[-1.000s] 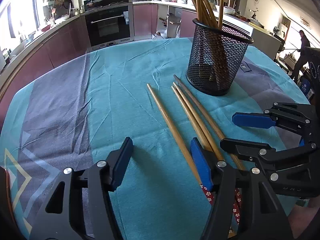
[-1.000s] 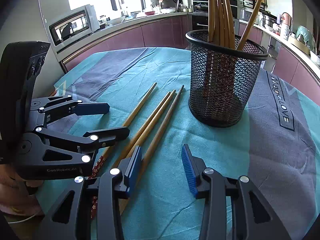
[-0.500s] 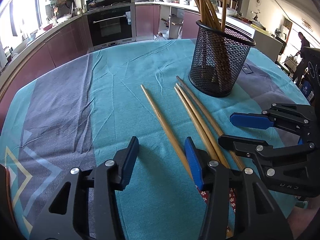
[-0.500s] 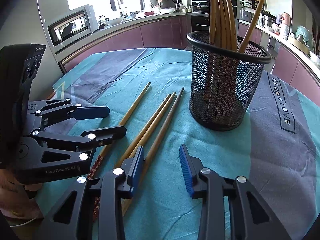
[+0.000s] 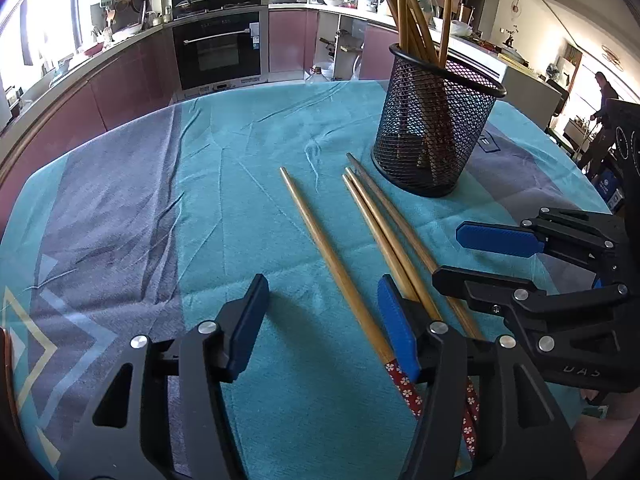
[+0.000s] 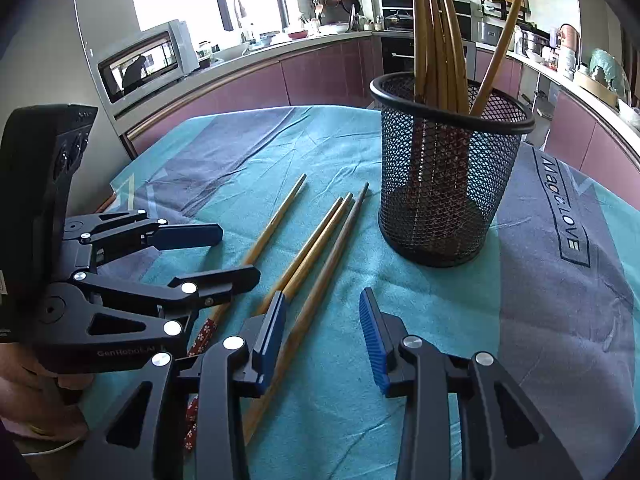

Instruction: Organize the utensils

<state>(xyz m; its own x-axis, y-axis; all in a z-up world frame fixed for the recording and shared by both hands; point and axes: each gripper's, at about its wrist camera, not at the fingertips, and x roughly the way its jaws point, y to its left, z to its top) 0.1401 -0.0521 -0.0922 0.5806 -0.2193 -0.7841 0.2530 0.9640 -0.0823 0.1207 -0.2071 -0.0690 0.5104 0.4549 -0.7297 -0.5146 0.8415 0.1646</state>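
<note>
Chopsticks [image 5: 332, 256] lie loose mid-frame beside mesh holder [image 5: 434, 128]; left hand-held gripper [image 5: 324, 320] and right hand-held gripper [image 6: 322, 332] both wide, holding nothing.

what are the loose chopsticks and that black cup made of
The chopsticks on the cloth look like wood or bamboo: tan, matte, faint grain, with red flower-patterned ends that seem painted or wrapped. The black cup looks like metal wire mesh with a dark coating: you can see through its grid wall, and its rolled rim is smooth with a slight sheen.

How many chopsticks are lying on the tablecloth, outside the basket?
4: one chopstick alone on the left, a touching pair beside it, and a darker one nearest the mesh basket. None seems hidden.
</note>
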